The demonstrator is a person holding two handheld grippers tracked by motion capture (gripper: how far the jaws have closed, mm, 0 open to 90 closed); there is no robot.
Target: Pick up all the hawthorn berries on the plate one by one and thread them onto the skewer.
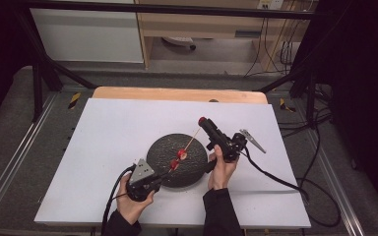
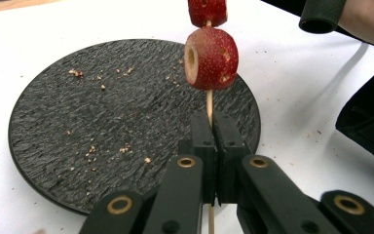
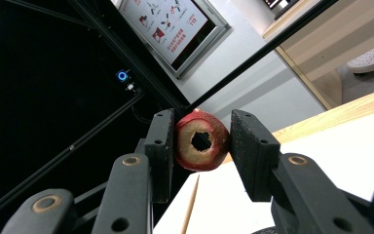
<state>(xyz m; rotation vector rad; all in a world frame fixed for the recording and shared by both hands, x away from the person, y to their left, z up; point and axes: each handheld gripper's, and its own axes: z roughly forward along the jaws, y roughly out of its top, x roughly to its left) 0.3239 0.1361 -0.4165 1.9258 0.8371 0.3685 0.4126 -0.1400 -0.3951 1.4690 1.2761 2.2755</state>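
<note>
Fruit (image 3: 200, 141) pinched in your right tongs (image 3: 202, 146), beyond the skewer (image 2: 209, 105) tip, is light, soft and cored, so squeeze gently, while your left tongs (image 2: 213, 146) clamp the thin, snappable stick near its lower end.

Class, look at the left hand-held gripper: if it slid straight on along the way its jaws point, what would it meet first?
Most likely the nearer red fruit threaded on the skewer that the left hand-held gripper clamps; a second fruit sits just beyond it, above the dark plate.
</note>
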